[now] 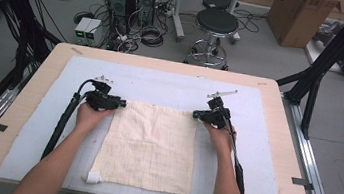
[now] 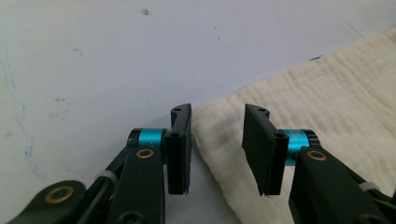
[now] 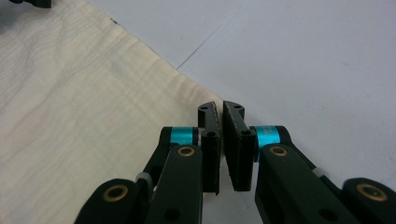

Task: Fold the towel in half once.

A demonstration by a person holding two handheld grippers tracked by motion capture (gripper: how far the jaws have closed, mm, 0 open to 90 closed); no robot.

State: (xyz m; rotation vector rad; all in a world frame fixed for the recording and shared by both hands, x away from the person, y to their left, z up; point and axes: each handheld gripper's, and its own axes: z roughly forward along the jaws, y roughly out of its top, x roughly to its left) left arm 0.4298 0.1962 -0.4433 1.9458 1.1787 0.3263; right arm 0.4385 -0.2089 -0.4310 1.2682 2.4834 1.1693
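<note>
— From above, what have you got?

— A cream, square, crinkled cotton cloth lying flat on the pale blue mat before me. My left gripper sits at its far left corner, my right gripper at its far right corner. A small white tag shows at the near left corner.

— And along the left gripper?

— My left gripper has its jaws well apart, with the cloth's corner lying between them and spreading off to the right. Nothing is gripped yet.

— The right one?

— My right gripper has its jaws nearly together, only a thin slit between them. The cloth lies just left of the tips, its edge reaching them. Whether any fabric is pinched in that slit I cannot tell.

— So which step is this?

— Taking hold of both far corners, I judge, perhaps for a fold. Next the left jaws must close on their corner, catching the fabric and not the mat.

— Anything unclear?

— The jaw tips hide the cloth's very corner on the right.
</note>
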